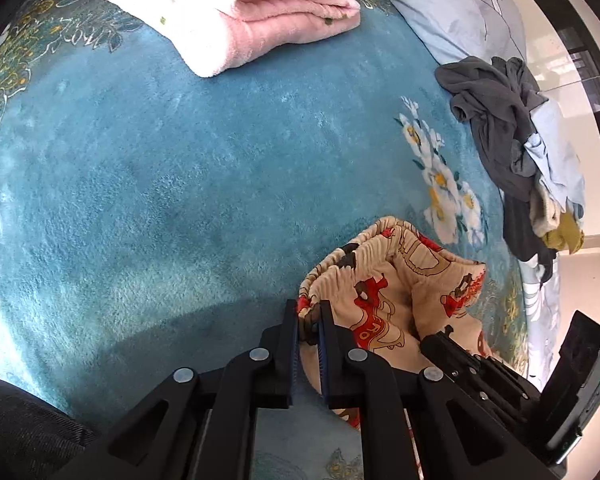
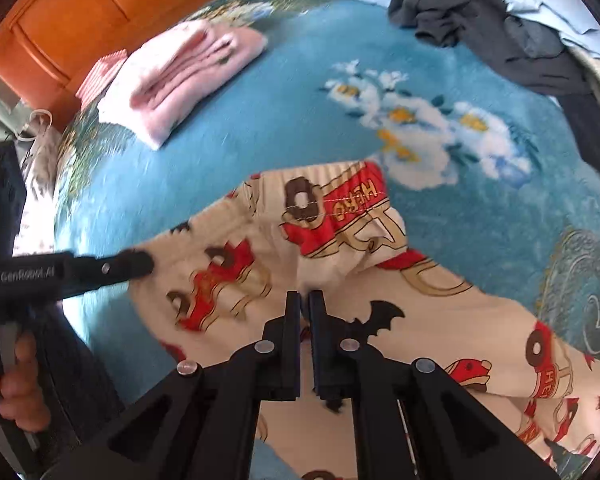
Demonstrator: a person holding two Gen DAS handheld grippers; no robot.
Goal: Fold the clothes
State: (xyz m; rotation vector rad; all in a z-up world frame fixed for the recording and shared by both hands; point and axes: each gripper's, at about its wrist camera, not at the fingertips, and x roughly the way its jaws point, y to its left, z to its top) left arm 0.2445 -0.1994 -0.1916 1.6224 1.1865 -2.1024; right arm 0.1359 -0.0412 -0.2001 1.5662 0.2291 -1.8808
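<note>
1. On the blue floral blanket [image 1: 160,184], cream cartoon-print pants [image 2: 340,280] are held partly lifted.
2. The elastic waistband [image 1: 340,268] is pinched by the left gripper [image 1: 309,312], jaws closed on fabric.
3. The pants are clamped likewise in the right gripper [image 2: 305,300].
4. Folded pink garment [image 1: 256,8] and unfolded clothes pile [image 1: 512,136] are seen well apart.

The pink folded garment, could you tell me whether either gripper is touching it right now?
No, the pink folded garment lies alone far up the blue blanket, while both grippers clamp the cartoon-print pants.
</note>
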